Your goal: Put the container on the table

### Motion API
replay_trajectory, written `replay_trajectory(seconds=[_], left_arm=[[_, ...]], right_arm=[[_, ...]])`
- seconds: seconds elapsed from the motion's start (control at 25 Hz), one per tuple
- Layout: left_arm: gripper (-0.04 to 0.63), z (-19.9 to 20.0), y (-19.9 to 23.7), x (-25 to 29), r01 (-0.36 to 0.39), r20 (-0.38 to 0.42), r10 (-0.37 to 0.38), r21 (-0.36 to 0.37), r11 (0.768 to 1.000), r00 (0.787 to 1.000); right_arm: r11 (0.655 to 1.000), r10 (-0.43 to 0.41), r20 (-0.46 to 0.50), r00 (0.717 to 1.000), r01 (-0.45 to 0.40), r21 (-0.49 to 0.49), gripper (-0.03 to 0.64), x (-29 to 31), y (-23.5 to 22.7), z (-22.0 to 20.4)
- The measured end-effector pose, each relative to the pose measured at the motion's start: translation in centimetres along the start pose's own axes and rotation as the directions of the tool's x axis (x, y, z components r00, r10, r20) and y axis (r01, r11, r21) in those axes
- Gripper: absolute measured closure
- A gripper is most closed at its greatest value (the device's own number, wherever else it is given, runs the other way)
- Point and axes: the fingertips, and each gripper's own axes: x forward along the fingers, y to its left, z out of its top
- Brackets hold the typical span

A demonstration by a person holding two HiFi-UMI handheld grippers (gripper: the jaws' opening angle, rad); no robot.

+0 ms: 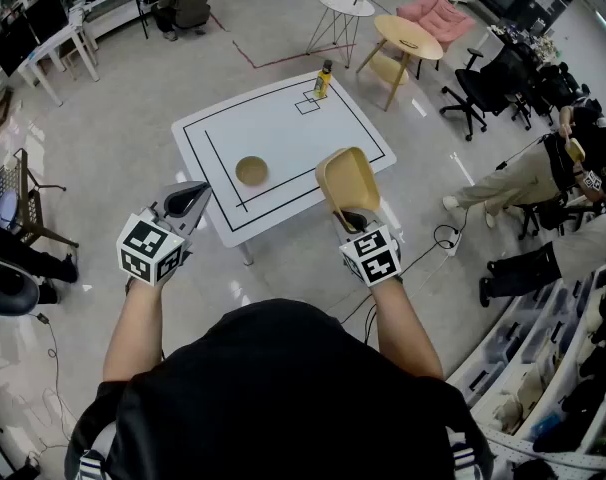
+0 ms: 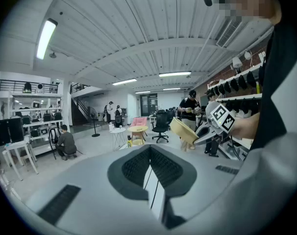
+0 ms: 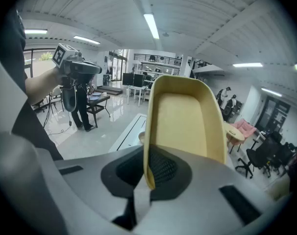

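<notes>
Black-sleeved shoulders (image 1: 273,398) fill the bottom of the head view, with both bare forearms reaching forward. Each gripper carries a cube with square black-and-white marker patterns facing up.

The right gripper (image 1: 357,218) has its fingers pinching one wall of the tan container (image 1: 348,180). The container is off the bench, standing nearly on end with its open hollow turned towards the person. In the head view it overlaps the near right edge of the white bench (image 1: 283,128). In the right gripper view the thin wall runs straight down between the dark ribbed pads.

The left gripper (image 1: 190,198) hangs over the floor just off the bench's near left corner. Its fingers are pressed together with nothing between them.

The bench is marked with black rectangular lines. A small round tan bowl (image 1: 251,171) sits on its near part. A yellow bottle (image 1: 323,79) with a dark cap stands at the far corner beside a small drawn square; its label is too small to read.
</notes>
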Motion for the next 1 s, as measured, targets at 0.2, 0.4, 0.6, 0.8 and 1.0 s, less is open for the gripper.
replay_trajectory(seconds=[0.2, 0.4, 0.6, 0.8, 1.0], left_arm=[[0.589, -0.4, -0.4, -1.3, 0.026, -0.001, -0.026, -0.009, 1.0, 1.0], [0.589, -0.7, -0.5, -0.6, 0.048, -0.001, -0.048, -0.023, 0.999, 0.999], [0.589, 0.1, -1.5, 0.2, 0.077, 0.005, -0.077, -0.002, 0.997, 0.997], [0.589, 0.0, -1.4, 0.8, 0.078, -0.002, -0.078, -0.002, 0.997, 0.997], [0.588, -0.2, -1.2, 2.1, 0.07, -0.018, -0.07, -0.003, 0.998, 0.997]], right_arm=[[1.0, -0.008, -0.001, 1.0, 0.008, 0.022, 0.606, -0.9, 1.5, 0.0], [0.999, -0.029, 0.019, 0.999, 0.028, 0.038, 0.606, -1.9, 1.1, 0.6], [0.998, -0.05, 0.028, 0.998, 0.048, 0.049, 0.606, -2.3, 0.1, 0.8], [0.998, -0.047, 0.025, 0.999, 0.045, 0.047, 0.606, -1.6, -0.7, 0.7], [0.998, -0.037, 0.02, 0.999, 0.036, 0.046, 0.606, -0.6, -2.2, 0.2]])
